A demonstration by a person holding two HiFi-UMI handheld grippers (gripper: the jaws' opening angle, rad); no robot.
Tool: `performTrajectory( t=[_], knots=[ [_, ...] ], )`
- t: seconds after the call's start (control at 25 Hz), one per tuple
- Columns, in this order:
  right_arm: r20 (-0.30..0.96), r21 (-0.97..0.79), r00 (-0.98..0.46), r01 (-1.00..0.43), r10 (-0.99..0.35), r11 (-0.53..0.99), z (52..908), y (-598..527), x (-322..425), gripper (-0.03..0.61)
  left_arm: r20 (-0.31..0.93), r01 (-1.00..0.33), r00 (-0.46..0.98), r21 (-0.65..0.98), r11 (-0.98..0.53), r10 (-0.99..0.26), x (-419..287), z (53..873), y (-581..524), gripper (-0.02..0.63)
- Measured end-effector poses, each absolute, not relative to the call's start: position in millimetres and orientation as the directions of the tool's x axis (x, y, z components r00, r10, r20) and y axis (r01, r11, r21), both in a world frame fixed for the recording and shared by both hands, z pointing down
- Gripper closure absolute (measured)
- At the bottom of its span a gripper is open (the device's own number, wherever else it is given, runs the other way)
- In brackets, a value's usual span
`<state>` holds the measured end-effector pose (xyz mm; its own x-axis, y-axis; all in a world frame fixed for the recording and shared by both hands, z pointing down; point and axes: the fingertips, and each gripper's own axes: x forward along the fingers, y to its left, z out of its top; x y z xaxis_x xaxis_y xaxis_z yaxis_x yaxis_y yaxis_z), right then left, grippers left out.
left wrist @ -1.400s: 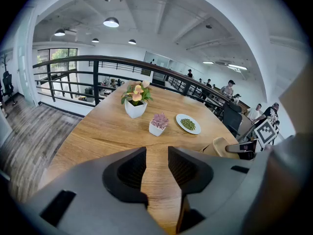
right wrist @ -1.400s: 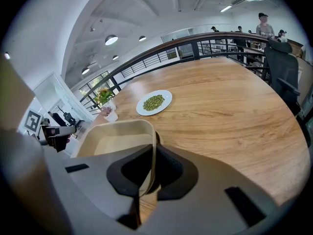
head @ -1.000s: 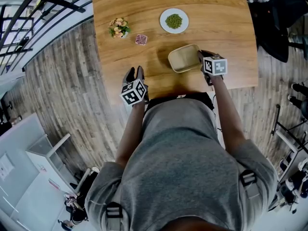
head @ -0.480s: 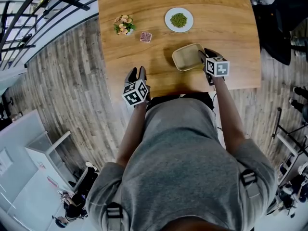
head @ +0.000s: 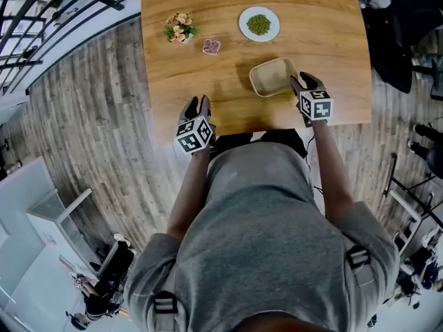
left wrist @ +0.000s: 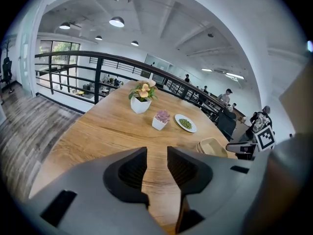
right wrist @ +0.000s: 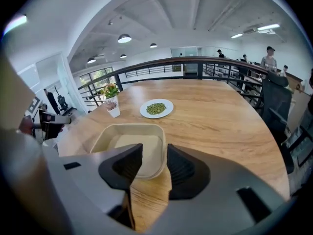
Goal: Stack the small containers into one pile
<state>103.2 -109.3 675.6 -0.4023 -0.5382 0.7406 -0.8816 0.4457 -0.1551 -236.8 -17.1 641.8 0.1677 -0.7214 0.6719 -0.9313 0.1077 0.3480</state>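
A beige square container (head: 272, 77) sits on the wooden table (head: 208, 81), right of the middle; in the left gripper view its rim (left wrist: 213, 146) looks doubled, as if two are nested. My right gripper (head: 302, 83) is at its right near corner. Its jaws have just been opening and now stand apart, with the rim's corner (right wrist: 155, 166) between the fingertips and not pressed. In its own view the right gripper (right wrist: 154, 151) looks into the empty container (right wrist: 128, 148). My left gripper (head: 194, 104) hovers at the table's near edge, open and empty (left wrist: 156, 153).
At the table's far side stand a white plate of green bits (head: 259, 24), a small pot with a pink plant (head: 211, 45) and a white flower pot (head: 179, 28). The near table edge runs just behind both grippers. A railing and plank floor lie to the left.
The right gripper's jaws have spread apart and let go of the container's rim; the container stays put. The left gripper has shifted slightly at the near edge.
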Motion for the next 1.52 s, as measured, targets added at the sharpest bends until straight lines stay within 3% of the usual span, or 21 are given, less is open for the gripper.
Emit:
performTrajectory(
  t=[0.08, 0.16, 0.36, 0.72, 1.28, 1.52],
  knots=[
    [0.725, -0.107, -0.391, -0.877, -0.567, 0.468, 665.5, -106.3, 107.7, 0.446, 0.652, -0.921, 0.184, 0.375, 0.102, -0.736, -236.7, 640.0, -15.2, 0.477],
    [0.702, -0.051, -0.379, -0.871, -0.603, 0.489, 653.1, -104.4, 110.5, 0.57, 0.632, -0.913, 0.204, 0.399, 0.087, -0.747, -235.1, 638.6, -12.2, 0.497],
    [0.722, 0.068, -0.374, -0.8, -0.583, 0.597, 645.5, -90.8, 96.9, 0.571, 0.583, -0.891, 0.269, 0.452, 0.031, -0.767, -231.3, 633.1, -11.5, 0.588],
    [0.762, 0.101, -0.442, -0.64, -0.472, 0.762, 648.9, -70.2, 80.0, 0.572, 0.517, -0.938, 0.245, 0.339, -0.067, -0.82, -207.4, 593.9, -6.0, 0.592],
    [0.723, 0.036, -0.576, -0.52, -0.382, 0.853, 641.5, -55.4, 114.8, 0.572, 0.546, -0.934, 0.135, 0.349, 0.078, -0.827, -136.9, 579.4, 60.3, 0.592],
    [0.701, 0.017, -0.609, -0.505, -0.371, 0.863, 641.6, -47.0, 138.3, 0.572, 0.529, -0.942, 0.14, 0.332, 0.052, -0.837, -95.5, 567.3, 56.3, 0.592]
  ],
)
